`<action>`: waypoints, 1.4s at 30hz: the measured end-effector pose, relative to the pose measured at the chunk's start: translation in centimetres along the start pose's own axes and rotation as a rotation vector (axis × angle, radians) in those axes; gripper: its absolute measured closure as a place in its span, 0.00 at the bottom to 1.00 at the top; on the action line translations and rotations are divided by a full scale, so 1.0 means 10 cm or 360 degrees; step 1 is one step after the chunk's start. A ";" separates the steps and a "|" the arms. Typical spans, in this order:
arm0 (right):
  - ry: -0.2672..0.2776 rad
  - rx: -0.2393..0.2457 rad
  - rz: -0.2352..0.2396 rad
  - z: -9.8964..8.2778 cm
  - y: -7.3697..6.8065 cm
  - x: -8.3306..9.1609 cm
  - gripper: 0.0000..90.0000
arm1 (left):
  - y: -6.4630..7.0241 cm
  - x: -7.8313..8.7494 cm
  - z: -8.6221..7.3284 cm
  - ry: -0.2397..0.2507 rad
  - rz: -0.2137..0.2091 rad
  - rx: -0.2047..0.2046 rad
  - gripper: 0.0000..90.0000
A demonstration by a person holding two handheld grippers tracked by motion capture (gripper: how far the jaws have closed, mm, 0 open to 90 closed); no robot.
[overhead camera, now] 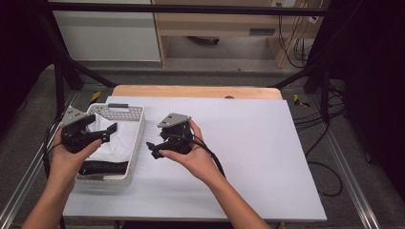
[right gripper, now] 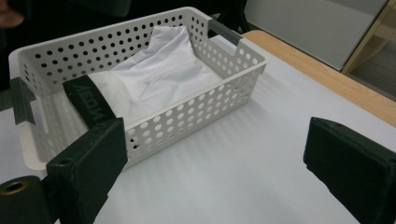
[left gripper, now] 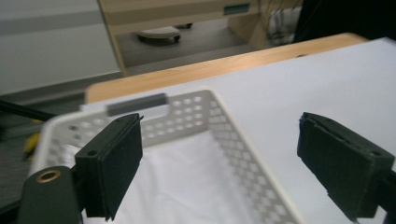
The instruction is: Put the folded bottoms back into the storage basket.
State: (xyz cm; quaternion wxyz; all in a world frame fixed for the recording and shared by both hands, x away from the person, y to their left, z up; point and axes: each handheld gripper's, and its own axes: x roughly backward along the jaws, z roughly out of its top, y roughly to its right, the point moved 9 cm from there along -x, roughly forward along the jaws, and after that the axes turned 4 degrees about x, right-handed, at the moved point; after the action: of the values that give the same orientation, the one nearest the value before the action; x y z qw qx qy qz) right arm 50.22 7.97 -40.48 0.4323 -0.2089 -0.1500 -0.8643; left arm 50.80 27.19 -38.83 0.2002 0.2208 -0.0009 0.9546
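Now both your tongs stand released, and the white cloth lies in the basket.

Your left tongs (overhead camera: 109,132) hover over the white perforated basket (overhead camera: 138,125) at the left of the bench (overhead camera: 248,143), jaws spread wide with nothing between them. Your right tongs (overhead camera: 152,148) sit just beside the basket's right wall, above the white sheet, also gaping and empty. The white cloth (right gripper: 154,77) is bunched inside the basket, rising against its far end wall, with a black band (right gripper: 88,107) bearing pale letters across its near end. Seen through the left gripper view, the cloth (left gripper: 187,182) lies below the jaws, untouched.
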 end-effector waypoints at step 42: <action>0.0092 -0.0168 -0.0088 -0.18 0.46 0.34 0.06 | 0.26 0.03 -0.35 -0.0031 -0.0027 -0.0014 0.05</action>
State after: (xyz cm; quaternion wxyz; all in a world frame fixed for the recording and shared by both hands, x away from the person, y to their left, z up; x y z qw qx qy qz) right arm 51.67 2.16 -39.98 0.4009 -0.2022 -0.0974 -0.8882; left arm 48.07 25.20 -41.65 0.2093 0.2293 -0.0053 0.9506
